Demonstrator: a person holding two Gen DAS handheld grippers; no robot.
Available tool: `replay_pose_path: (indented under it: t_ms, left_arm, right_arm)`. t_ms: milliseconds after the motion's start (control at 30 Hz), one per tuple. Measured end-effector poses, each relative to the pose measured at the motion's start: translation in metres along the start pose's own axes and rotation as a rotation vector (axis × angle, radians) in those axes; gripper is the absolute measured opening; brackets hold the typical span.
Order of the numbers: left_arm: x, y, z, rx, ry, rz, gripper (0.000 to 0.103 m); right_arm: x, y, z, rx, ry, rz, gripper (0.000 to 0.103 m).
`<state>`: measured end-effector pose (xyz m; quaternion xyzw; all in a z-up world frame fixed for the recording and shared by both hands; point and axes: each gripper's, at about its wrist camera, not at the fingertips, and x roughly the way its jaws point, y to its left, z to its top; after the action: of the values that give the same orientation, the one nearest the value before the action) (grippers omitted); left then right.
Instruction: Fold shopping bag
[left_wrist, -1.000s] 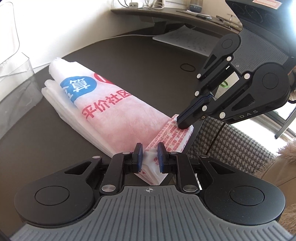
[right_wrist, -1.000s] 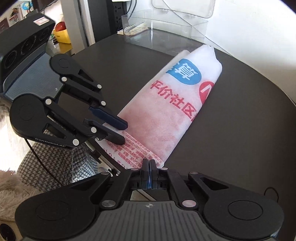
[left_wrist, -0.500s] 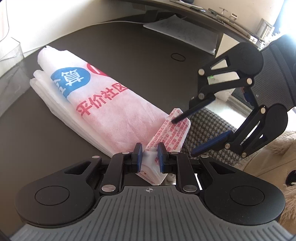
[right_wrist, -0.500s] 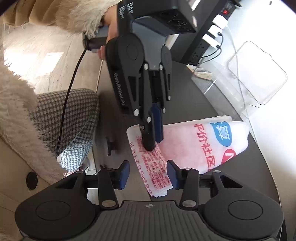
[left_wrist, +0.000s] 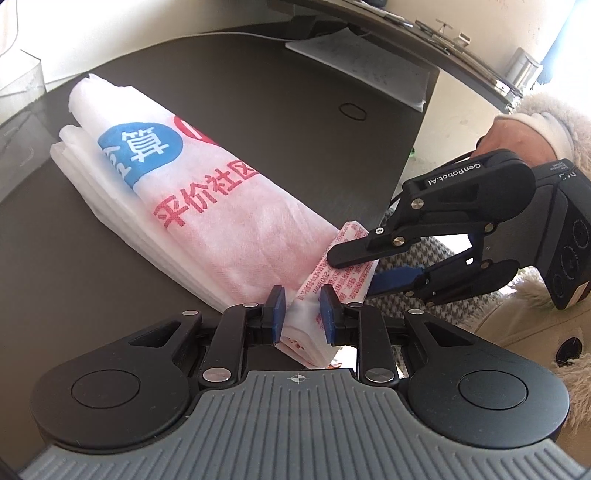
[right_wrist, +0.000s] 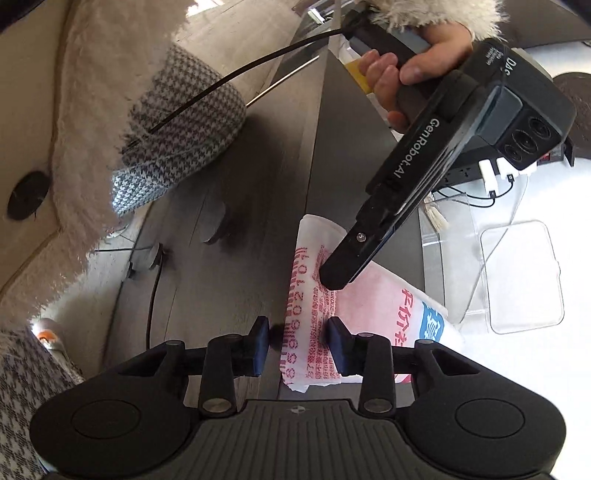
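The folded shopping bag is white and pink with red characters and a blue disc. It lies on the dark round table, its near end hanging past the table's edge. My left gripper straddles that near end. Its jaws are opening, with a small gap at the left pad. My right gripper comes in from the right, rolled on its side, one finger above the bag's printed end flap and one below. In the right wrist view the flap stands between the right gripper's closing jaws, clear of the left pad.
A clear plastic box stands at the table's far left, and a clear lid lies beside the bag. A houndstooth cushion sits below the table's edge. Papers lie on a shelf behind. A hand holds the left gripper.
The right gripper let go of the bag's corner, rolled onto its side and opened. It now narrows around the end flap. The left gripper's jaws have widened a little.
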<state>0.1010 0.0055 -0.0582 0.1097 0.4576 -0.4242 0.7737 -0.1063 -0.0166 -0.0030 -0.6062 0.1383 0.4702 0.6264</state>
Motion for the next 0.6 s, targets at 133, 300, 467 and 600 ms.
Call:
replay_pose_path:
  t_ms: [133, 300, 467, 600]
  left_arm:
    - [-0.01, -0.012, -0.003, 0.067, -0.056, 0.061, 0.033]
    - [-0.036, -0.032, -0.012, 0.219, -0.15, 0.129, 0.036]
    - [-0.032, -0.063, -0.019, 0.449, -0.113, 0.185, 0.039]
    - [-0.008, -0.073, -0.021, 0.588, -0.034, 0.247, 0.039]
  right_arm:
    - [-0.002, -0.047, 0.001, 0.282, 0.002, 0.183, 0.025]
    - [0.008, -0.088, -0.012, 0.52, -0.006, 0.387, 0.025]
    - [0.027, -0.119, -0.031, 0.689, -0.021, 0.556, 0.025]
    - [0.035, -0.124, -0.029, 0.692, -0.018, 0.593, 0.025]
